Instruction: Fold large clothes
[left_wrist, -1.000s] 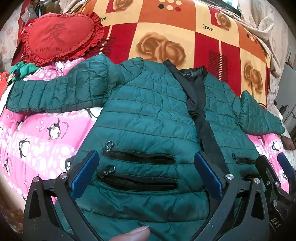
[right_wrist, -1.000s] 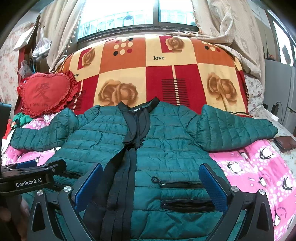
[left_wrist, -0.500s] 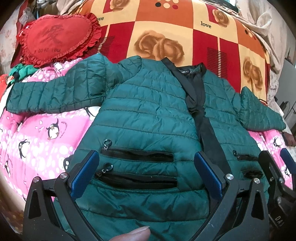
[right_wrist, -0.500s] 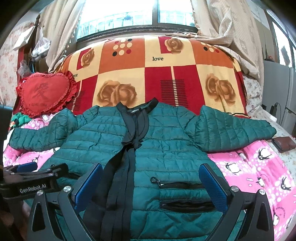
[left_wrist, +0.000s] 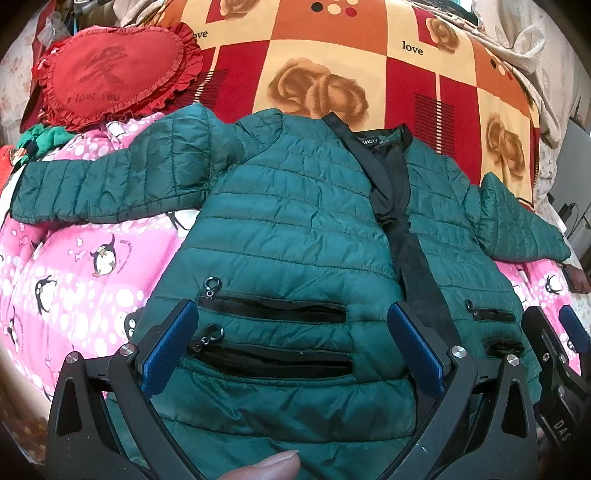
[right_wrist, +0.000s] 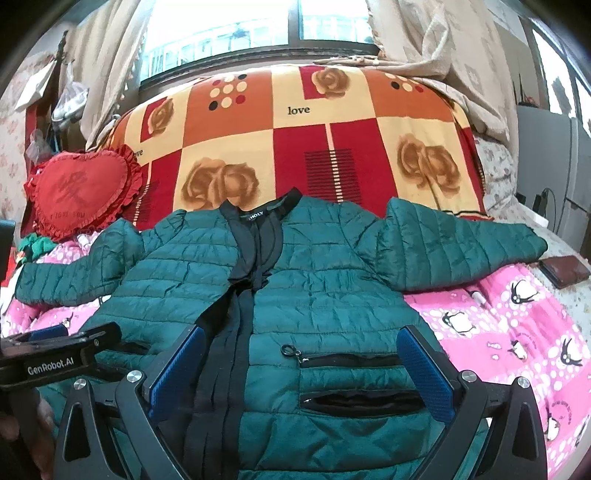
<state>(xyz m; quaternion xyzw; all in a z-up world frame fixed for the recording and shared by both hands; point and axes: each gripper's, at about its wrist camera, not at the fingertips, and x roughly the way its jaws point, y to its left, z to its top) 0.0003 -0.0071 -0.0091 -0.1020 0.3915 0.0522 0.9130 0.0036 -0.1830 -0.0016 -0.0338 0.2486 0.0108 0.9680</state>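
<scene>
A green quilted jacket (right_wrist: 325, 280) lay flat on the bed, front side up, with its collar toward the window and its hem toward the cameras. Both sleeves were spread out to the sides. It rested mostly on a pink penguin blanket (right_wrist: 517, 332), and its collar reached the edge of a red and orange rose blanket (right_wrist: 332, 147). A black placket ran down the middle of the jacket, and two zip pockets were seen on each front panel.

The left gripper (left_wrist: 291, 350) stood wide open above the hem of one front panel, and its blue pads framed the two pockets there. It held nothing. A fingertip (left_wrist: 266, 467) of the person showed at the bottom edge of the left view. The right gripper (right_wrist: 301, 373) was also wide open and empty, above the hem of the other panel, with the placket just inside its left pad. The two grippers were side by side.

A red heart pillow (right_wrist: 81, 192) lay beyond one sleeve. A brown wallet (right_wrist: 565, 271) lay near the cuff of the other sleeve.
</scene>
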